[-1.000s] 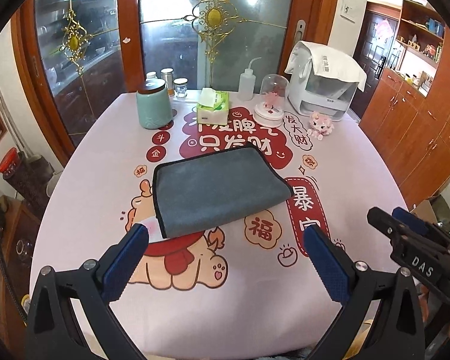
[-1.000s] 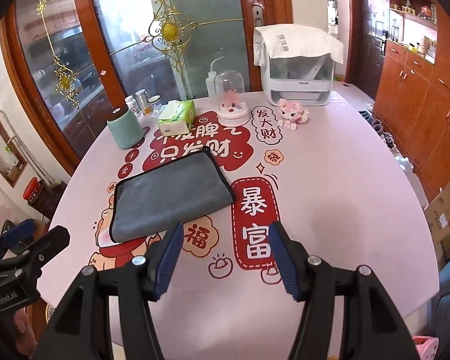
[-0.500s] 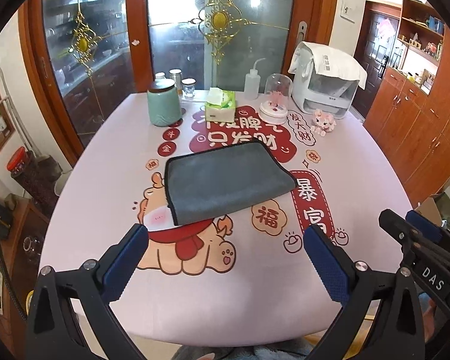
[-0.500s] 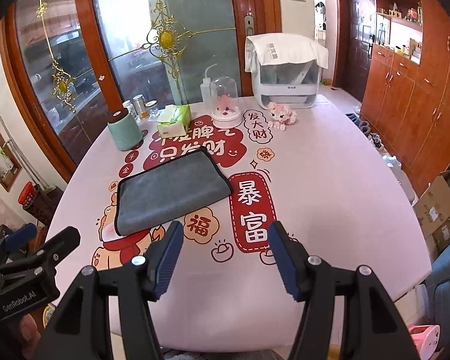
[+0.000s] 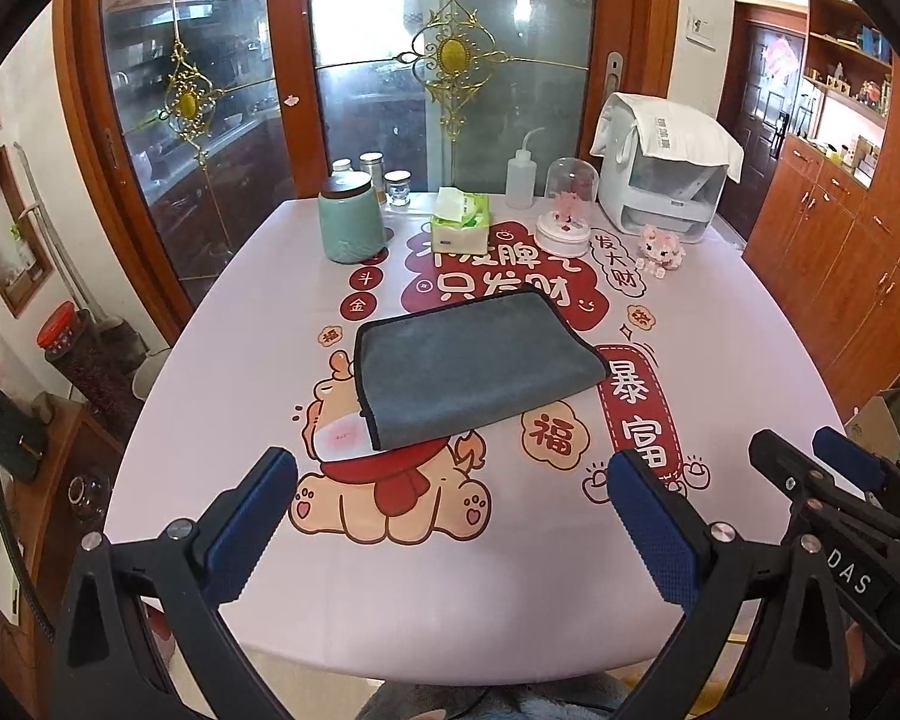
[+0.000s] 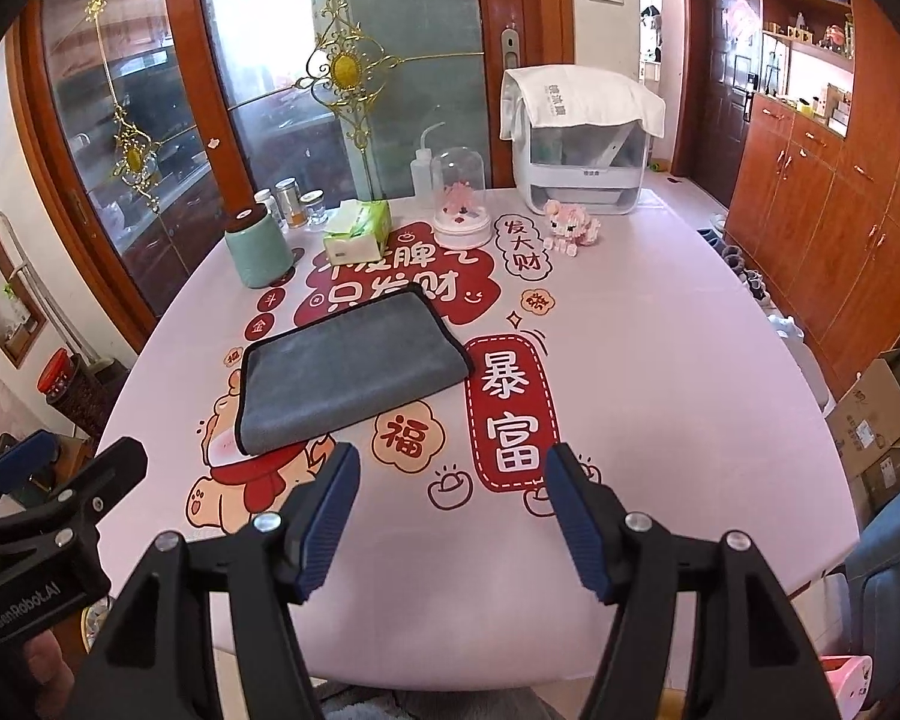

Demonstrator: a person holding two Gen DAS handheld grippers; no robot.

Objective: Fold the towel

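Note:
A grey towel (image 5: 474,369) with a dark trim lies folded flat in the middle of the pink printed table (image 5: 738,360); it also shows in the right wrist view (image 6: 345,375). My left gripper (image 5: 450,516) is open and empty, held back near the table's front edge, well short of the towel. My right gripper (image 6: 453,513) is open and empty, also over the front of the table, to the right of the towel's near corner. The right gripper shows at the lower right of the left wrist view (image 5: 834,480).
Along the far edge stand a green canister (image 5: 351,222), small glass jars (image 5: 384,180), a tissue pack (image 5: 459,219), a squeeze bottle (image 5: 522,177), a glass dome (image 5: 567,210), a white appliance (image 5: 666,180) and a pink toy (image 5: 660,249). Wooden cabinets (image 6: 840,210) stand right.
Both grippers have pulled back and up from the towel toward the table's front edge. The towel lies where it was. Both grippers stay open.

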